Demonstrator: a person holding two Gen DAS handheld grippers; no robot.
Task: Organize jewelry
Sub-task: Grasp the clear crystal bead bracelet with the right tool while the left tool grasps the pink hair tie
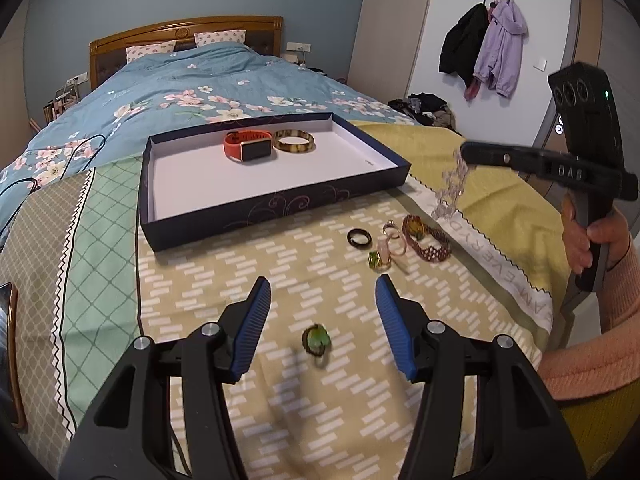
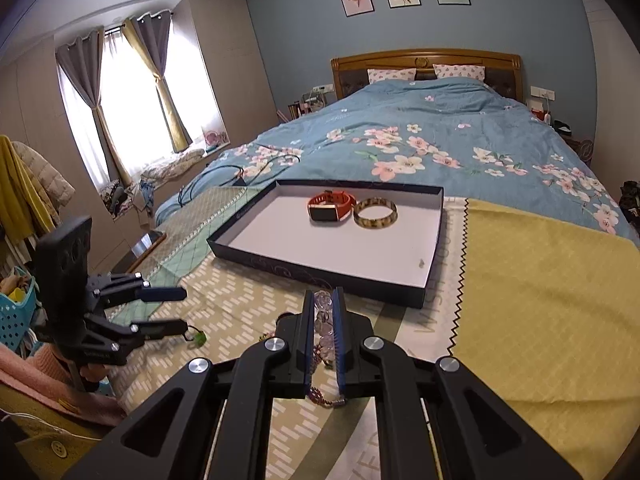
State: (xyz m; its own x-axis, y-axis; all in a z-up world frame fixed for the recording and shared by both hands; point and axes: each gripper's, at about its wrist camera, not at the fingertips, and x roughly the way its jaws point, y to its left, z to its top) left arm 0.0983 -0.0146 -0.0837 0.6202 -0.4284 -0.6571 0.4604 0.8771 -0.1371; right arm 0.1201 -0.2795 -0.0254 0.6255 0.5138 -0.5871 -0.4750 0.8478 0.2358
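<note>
Jewelry sorting on a bed, one tool spread wide and the other clenched on a clear bead strand.

The bed (image 2: 420, 136) under its blue floral quilt fills the far scene, with a patterned yellow-green blanket (image 1: 248, 264) spread across its near end; on that blanket lies a shallow dark box (image 1: 224, 216) with a white floor, holding an orange watch (image 1: 248, 146) and, touching it on the right, a tortoiseshell bangle (image 1: 294, 141); the left tool (image 1: 322, 296) hangs released, its blue pads wide apart, above a green ring (image 1: 316, 340) lying between them; the right tool (image 2: 323, 308) grips a clear bead bracelet (image 1: 452, 184), which dangles near the box's right corner; just right of the box's near edge sit a maroon beaded band (image 1: 426, 240), a black ring (image 1: 359, 237), thin rose-gold rings (image 1: 394, 236) and a green stone ring (image 1: 376, 260).
</note>
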